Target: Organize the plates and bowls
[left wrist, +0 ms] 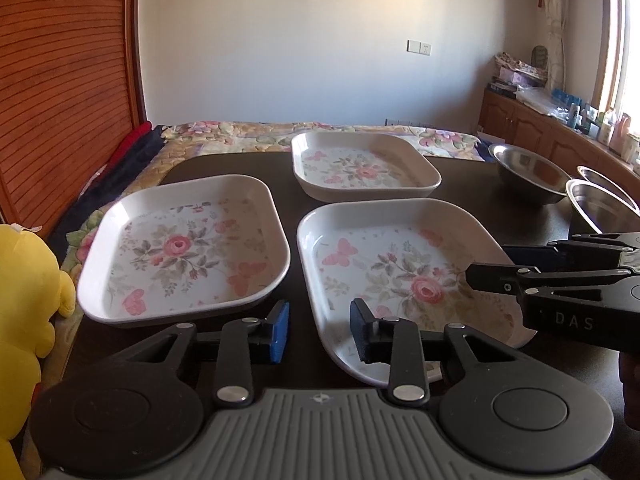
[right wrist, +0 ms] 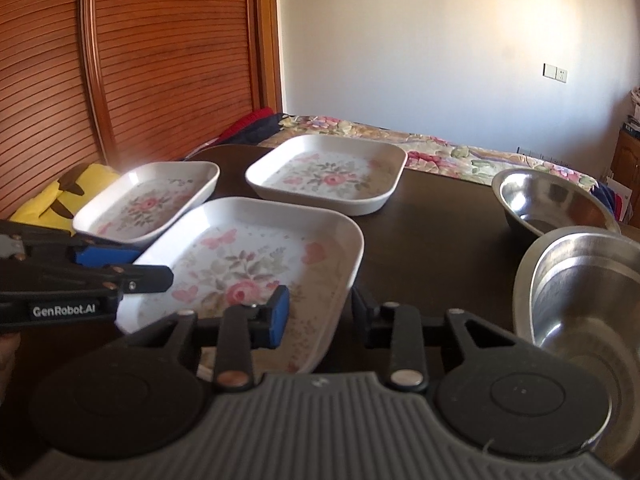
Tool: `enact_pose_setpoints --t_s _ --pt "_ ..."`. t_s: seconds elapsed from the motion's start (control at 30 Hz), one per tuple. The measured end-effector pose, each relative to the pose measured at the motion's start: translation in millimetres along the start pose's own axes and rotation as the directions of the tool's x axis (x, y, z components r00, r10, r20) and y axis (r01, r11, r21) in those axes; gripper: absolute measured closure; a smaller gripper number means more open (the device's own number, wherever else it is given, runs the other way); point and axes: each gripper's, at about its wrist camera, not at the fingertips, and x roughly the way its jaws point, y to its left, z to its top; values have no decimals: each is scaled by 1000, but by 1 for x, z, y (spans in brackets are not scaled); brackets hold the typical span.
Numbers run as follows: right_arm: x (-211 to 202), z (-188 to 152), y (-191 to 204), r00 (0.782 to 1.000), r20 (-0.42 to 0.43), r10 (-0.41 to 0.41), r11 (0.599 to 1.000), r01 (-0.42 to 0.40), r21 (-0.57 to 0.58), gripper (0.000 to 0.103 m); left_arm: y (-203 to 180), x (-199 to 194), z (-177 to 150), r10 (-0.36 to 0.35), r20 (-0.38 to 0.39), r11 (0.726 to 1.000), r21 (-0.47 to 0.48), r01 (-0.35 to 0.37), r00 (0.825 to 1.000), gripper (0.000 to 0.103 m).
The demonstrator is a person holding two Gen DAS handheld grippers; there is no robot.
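Three white square plates with pink rose prints lie on a dark table [left wrist: 472,184]: a near plate [left wrist: 400,276] [right wrist: 256,264], a left plate [left wrist: 184,248] [right wrist: 148,200] and a far plate [left wrist: 364,166] [right wrist: 328,172]. Steel bowls stand at the right: a far bowl [left wrist: 528,172] [right wrist: 556,200] and a near stack of two bowls [left wrist: 604,204] [right wrist: 584,284]. My left gripper [left wrist: 319,330] is open, its jaws astride the near plate's front left rim. My right gripper [right wrist: 320,314] is open, astride that plate's right rim, and also shows in the left wrist view [left wrist: 496,270].
A yellow plush toy [left wrist: 24,320] [right wrist: 68,196] sits off the table's left edge. A floral bedspread [left wrist: 256,136] lies behind the table, with a slatted wooden wardrobe [right wrist: 120,60] at the left and a cluttered wooden cabinet [left wrist: 560,128] at the right.
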Motion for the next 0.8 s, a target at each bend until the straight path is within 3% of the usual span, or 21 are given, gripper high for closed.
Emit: enact_pose_setpoints --t_s 0.33,0.8 --pt "3 -2 -4 1000 -3 18 999 -18 32 74 1 1 1 -25 -3 1000 -16 25 1000 77" --pt "-14 -9 -11 997 -1 72 993 -71 92 79 -5 -21 -8 -43 0 998 -37 43 999 78"
